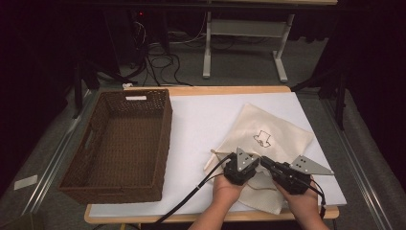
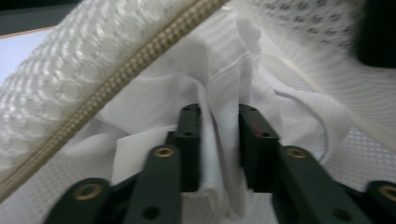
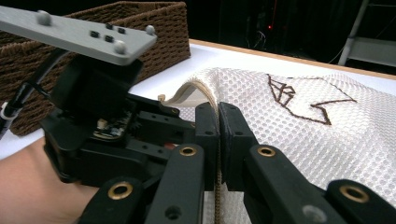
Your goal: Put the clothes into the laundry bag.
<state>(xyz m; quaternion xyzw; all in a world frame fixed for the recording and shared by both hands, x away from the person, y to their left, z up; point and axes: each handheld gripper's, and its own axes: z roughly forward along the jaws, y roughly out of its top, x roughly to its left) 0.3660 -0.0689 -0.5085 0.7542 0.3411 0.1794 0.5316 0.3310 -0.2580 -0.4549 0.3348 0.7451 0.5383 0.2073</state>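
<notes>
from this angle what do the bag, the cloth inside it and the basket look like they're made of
Mesh bag: cream synthetic-looking netting, matte, with a honeycomb weave and a beige zipper edge. White cloth between the left gripper's jaws: thin, smooth woven fabric, possibly cotton, going by its soft folds and stitched hem. Basket: dark brown woven wicker or a plastic imitation; the plaited strands show, not which.

You will find the cream mesh laundry bag [image 1: 273,136] lying flat near the table's front right corner, rotated diagonally (dark embroidered motif facing up). Its zippered opening is lifted, with white cloth [image 2: 224,116] bunched inside.
</notes>
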